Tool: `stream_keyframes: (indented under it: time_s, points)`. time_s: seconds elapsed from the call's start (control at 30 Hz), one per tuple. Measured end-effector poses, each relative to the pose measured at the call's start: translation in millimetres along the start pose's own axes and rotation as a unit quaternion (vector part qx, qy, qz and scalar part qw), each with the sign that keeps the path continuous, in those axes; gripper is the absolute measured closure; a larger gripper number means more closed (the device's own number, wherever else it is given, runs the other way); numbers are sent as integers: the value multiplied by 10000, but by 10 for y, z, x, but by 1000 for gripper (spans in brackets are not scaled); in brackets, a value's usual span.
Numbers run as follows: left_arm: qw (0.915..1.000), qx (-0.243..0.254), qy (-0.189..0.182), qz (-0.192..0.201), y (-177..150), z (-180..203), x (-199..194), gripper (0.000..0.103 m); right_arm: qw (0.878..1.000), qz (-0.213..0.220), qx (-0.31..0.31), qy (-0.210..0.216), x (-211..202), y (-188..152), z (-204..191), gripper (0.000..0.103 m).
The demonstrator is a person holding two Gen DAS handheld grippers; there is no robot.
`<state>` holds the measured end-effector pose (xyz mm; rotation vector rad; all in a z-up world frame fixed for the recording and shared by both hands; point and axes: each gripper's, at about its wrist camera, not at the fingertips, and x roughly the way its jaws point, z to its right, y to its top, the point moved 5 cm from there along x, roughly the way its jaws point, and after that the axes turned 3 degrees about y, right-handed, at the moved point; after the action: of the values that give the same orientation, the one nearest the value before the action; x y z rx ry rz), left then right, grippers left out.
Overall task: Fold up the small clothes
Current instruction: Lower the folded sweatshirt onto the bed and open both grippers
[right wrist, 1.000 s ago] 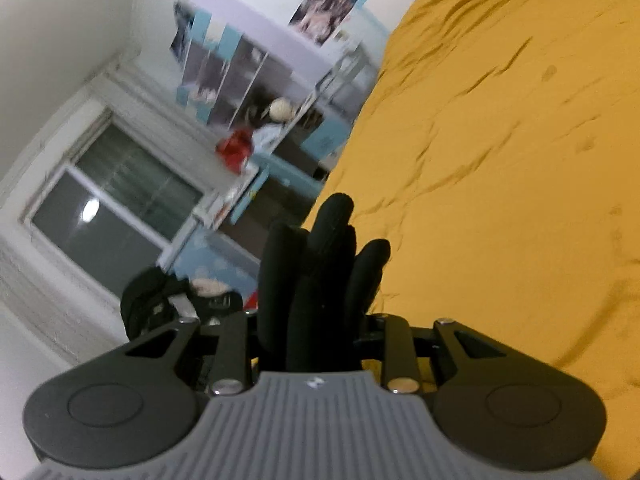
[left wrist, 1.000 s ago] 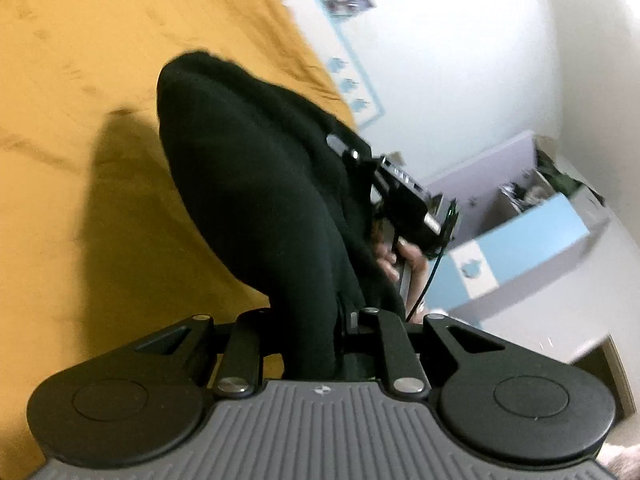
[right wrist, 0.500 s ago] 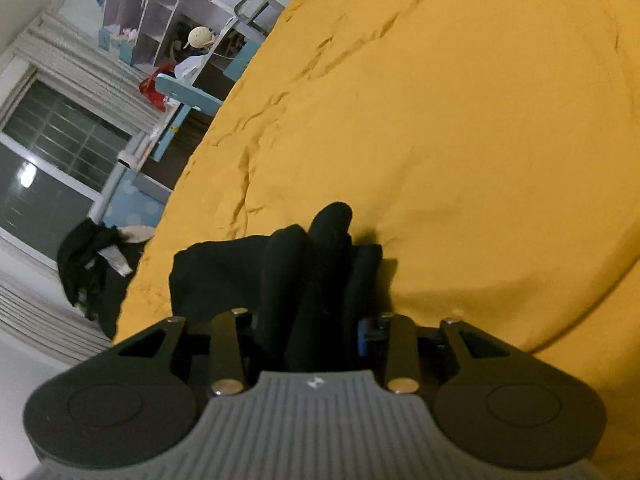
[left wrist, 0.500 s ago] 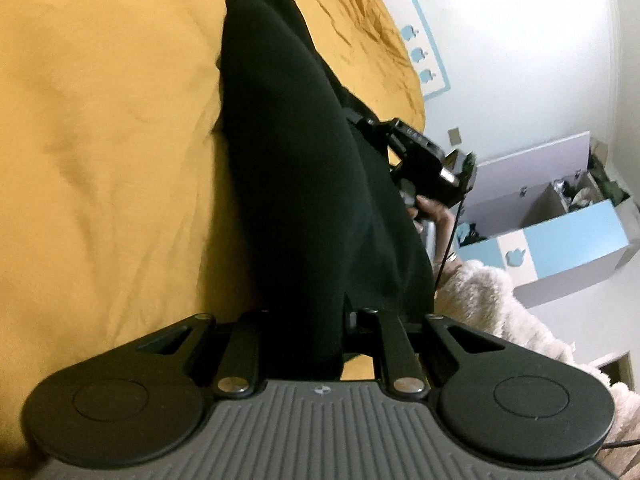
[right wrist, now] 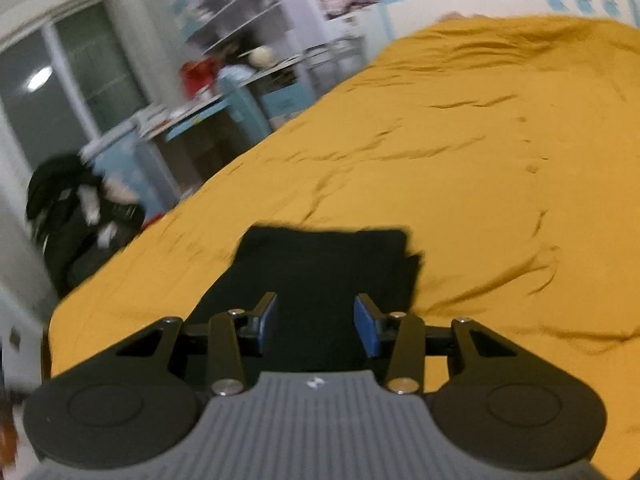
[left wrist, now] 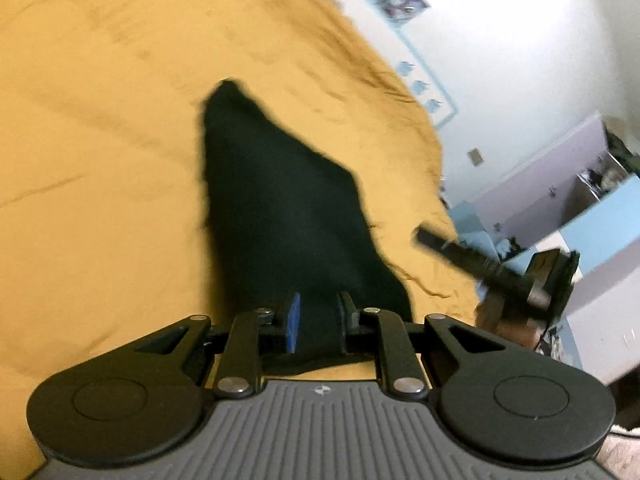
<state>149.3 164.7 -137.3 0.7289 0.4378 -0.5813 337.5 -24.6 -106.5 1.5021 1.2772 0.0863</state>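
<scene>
2 grippers work over 1 black garment (left wrist: 280,216) lying flat on a mustard-yellow bedspread (left wrist: 100,160). At the left, the left gripper (left wrist: 318,326) has its jaws opening; the garment's near edge lies between its blue pads, though whether they press it I cannot tell. Further right in that view, the right gripper (left wrist: 424,236) hangs blurred above the bed edge. In its own view, the right gripper's jaws are opening, pads clear of the cloth below.

A garment (left wrist: 280,208) lies on the bed (left wrist: 100,160), its near end between the left gripper's (left wrist: 318,324) jaws; shelves (right wrist: 248,40) stand beyond the bed's left edge.
</scene>
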Motion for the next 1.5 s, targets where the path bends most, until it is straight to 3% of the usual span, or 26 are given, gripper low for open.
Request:
stream_keyframes:
  time_s: [0.1,0.2,0.5,0.67,1.0,1.07,1.17,1.23,1.3,1.4,1.5]
  points:
    - [9968,681,414,28,73,287,256,78,9985,-120,-527,-79,-23,-270,-276,63]
    - [9924,1022,677,-55,-32,280,404,78,9968,-283,-745,-92,51,-509,-405,65]
    - [9910,916,858,-466,-259,12,601,78,9951,-803,-490,-310,231,-896,-96,65]
    - [9938,674,706,-539,-282,-115,576,78,9951,-817,-450,-319,242,-1050,20,66]
    - [9933,699,703,-598,-419,-203,510,78,9941,-866,-493,-438,112,-1198,12,65]
    - [9932,711,717,-579,-442,-175,428,78,9948,-853,-373,-412,54,-1097,-17,65]
    - [9938,901,590,-267,-388,-12,241,78,9989,-254,-365,-109,-59,-725,-89,58]
    - [9942,987,416,-113,-360,77,194,73,9988,135,-475,43,1,-394,-95,46]
    - [9950,914,345,-183,-368,82,253,71,9968,430,-654,140,199,-75,-36,45]
    - [9944,819,517,-434,-457,-36,423,71,9968,438,-486,452,654,251,189,46]
    - [9933,836,652,-449,-543,-138,495,71,9967,184,169,775,1128,406,479,47]
